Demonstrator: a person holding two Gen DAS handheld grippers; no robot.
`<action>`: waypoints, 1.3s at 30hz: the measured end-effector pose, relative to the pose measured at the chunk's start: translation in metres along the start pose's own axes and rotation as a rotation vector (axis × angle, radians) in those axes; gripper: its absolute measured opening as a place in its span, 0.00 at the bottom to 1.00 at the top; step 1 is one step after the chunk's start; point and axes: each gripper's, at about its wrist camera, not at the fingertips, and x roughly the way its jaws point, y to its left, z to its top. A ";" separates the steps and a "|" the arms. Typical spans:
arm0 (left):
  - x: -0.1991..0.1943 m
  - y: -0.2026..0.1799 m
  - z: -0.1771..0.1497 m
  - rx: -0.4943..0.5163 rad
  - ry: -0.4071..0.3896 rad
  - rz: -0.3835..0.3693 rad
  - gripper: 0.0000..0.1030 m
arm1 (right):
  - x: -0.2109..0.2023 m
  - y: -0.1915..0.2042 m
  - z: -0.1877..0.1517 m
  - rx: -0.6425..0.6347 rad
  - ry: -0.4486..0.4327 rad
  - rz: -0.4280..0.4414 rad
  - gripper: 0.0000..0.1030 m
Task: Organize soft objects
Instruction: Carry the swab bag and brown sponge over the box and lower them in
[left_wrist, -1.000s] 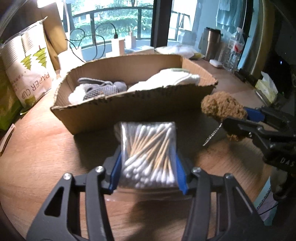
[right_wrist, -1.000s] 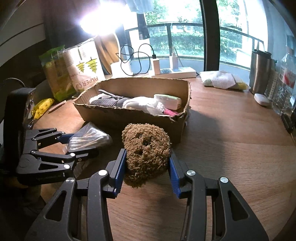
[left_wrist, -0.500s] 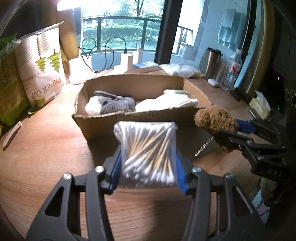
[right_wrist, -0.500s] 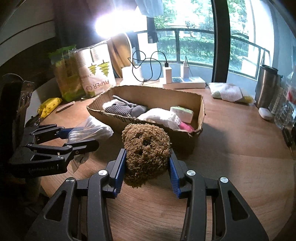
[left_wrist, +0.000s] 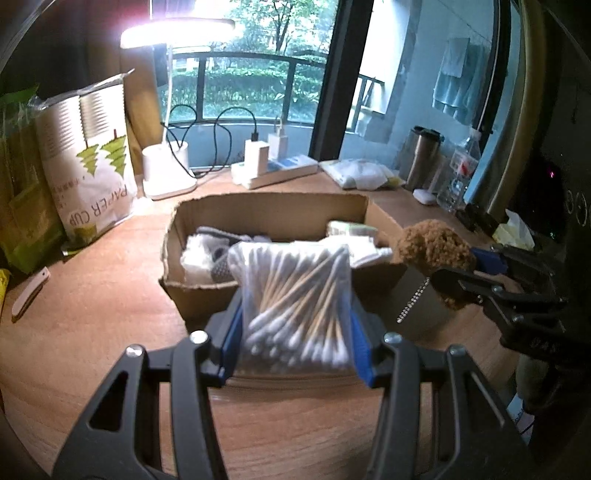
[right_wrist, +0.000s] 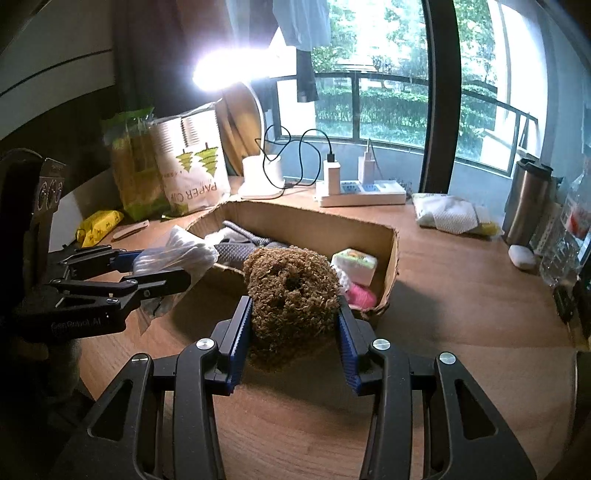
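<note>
Left tool (left_wrist: 295, 328) grips a swab bag (left_wrist: 295, 302); right tool (right_wrist: 293, 332) clamps a plush (right_wrist: 291, 295), both near the box (right_wrist: 314, 225).

Bagged swabs (left_wrist: 295, 302), brown plush (right_wrist: 291, 291), both aloft

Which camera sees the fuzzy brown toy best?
The right wrist view: the fuzzy brown toy fills the middle, face-on between the jaws. The left wrist view shows it only sideways at the right, partly hidden.

Wooden table (right_wrist: 443, 314) bears cardboard box (right_wrist: 314, 225), power strip (right_wrist: 364, 197).
</note>
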 end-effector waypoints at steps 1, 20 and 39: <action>0.000 0.000 0.002 -0.001 -0.002 0.002 0.50 | 0.000 -0.002 0.002 0.000 -0.004 0.000 0.44; 0.027 -0.009 0.034 0.018 -0.006 0.030 0.50 | 0.004 -0.041 0.004 0.067 -0.054 0.038 0.44; 0.084 -0.001 0.049 -0.025 0.045 0.027 0.55 | 0.008 -0.068 0.004 0.111 -0.044 -0.026 0.44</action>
